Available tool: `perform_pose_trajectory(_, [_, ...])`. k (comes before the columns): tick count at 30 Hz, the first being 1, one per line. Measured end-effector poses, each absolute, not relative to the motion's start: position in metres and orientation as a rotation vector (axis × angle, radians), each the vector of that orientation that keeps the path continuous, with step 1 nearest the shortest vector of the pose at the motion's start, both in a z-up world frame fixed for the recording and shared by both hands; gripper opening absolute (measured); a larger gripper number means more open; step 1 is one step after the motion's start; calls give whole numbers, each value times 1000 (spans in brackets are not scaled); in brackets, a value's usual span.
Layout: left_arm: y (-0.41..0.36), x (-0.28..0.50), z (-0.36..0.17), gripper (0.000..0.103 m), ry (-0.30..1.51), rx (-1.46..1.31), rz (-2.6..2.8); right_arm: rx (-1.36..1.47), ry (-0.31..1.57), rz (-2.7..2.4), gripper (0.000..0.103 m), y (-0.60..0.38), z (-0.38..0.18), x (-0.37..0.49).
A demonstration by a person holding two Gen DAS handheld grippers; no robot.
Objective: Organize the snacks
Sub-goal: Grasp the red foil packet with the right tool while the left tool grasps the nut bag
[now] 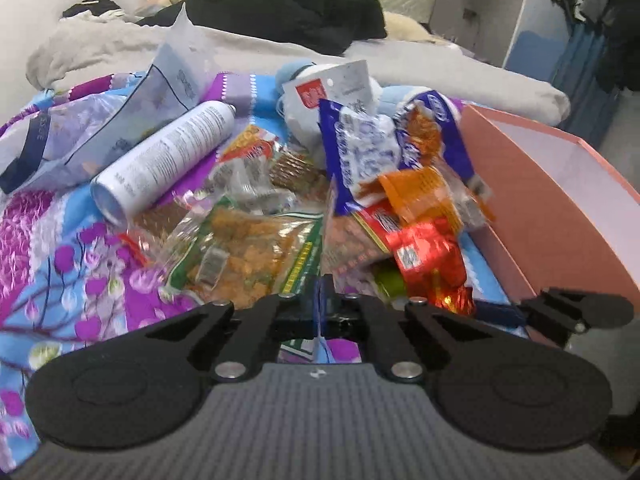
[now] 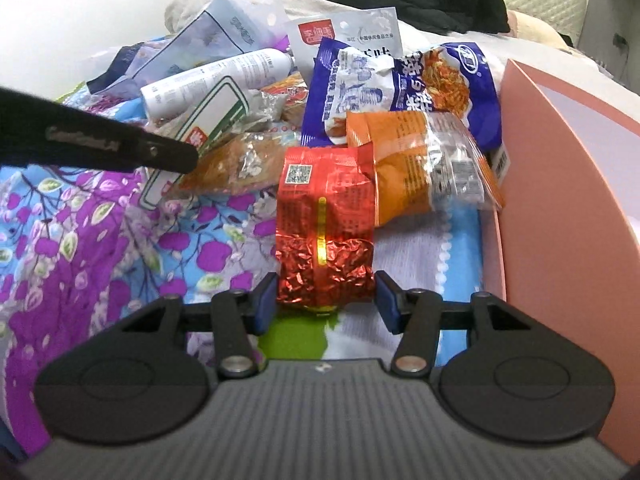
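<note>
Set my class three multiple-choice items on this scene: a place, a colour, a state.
1. The pink box stands where from the snack pile? A left; B right; C on top.
2. The packet in the right gripper is: A red; B green; C white.
3. The white spray can is: A upright; B lying on its side; C in the box.
Answers: B, its wall rises at the right edge; A, crinkled red foil; B, it lies flat beside the snacks.

Snack pile (image 2: 360,128) left of box (image 2: 560,200)
</note>
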State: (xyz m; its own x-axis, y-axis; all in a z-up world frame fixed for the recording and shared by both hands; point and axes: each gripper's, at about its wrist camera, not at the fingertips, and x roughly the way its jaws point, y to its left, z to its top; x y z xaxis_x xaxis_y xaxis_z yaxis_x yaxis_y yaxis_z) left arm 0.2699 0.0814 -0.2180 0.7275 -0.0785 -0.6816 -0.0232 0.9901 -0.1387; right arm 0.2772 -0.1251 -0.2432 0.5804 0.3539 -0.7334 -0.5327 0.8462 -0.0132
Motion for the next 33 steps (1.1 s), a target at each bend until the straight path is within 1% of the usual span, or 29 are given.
perform_pose_trajectory(2, [79,255,-217,1,749,-152,-42,-255,777,509,54,-127,-241,266])
perform_pose_trajectory(7, [74,222,-206,1,763,-188,-90,-260,808,491,54,-130,-228,243])
perform_pose_trajectory(16, [68,157,-212,1,877,-251,-162,-239,906,488,54,-138,-224,205])
perform_pose_trajectory(19, [68,136,-211,1,889,-265,-172,-224,928,472,54,-142,-224,191])
perform_pose_trajectory(22, [71,126,-212,2,937,-280,-161,-207,950,452,54,-147,-228,183])
perform_pose_trajectory(23, [74,124,-212,5,942,-293,-151,-201,956,446,55,-149,-231,181])
perform_pose_trajectory(25, [80,121,-212,24,973,-351,-117,-163,966,441,55,-153,-235,179])
perform_pose_trajectory(26, [85,119,-213,57,995,-401,-98,-145,976,437,56,-155,-236,179])
perform_pose_trajectory(27, [88,117,-213,82,998,-441,-83,-132,988,432,63,-157,-238,180])
perform_pose_trajectory(28, [91,113,-212,88,980,-474,-64,-122,994,428,69,-159,-238,180])
perform_pose_trajectory(29, [94,110,-211,91,963,-498,-45,-112,996,425,81,-162,-237,180])
perform_pose_trajectory(30, [98,108,-211,92,957,-527,-26,-100,992,424,82,-164,-236,180])
perform_pose_trajectory(33, [107,107,-216,94,960,-613,54,-83,978,440,82,-171,-235,178])
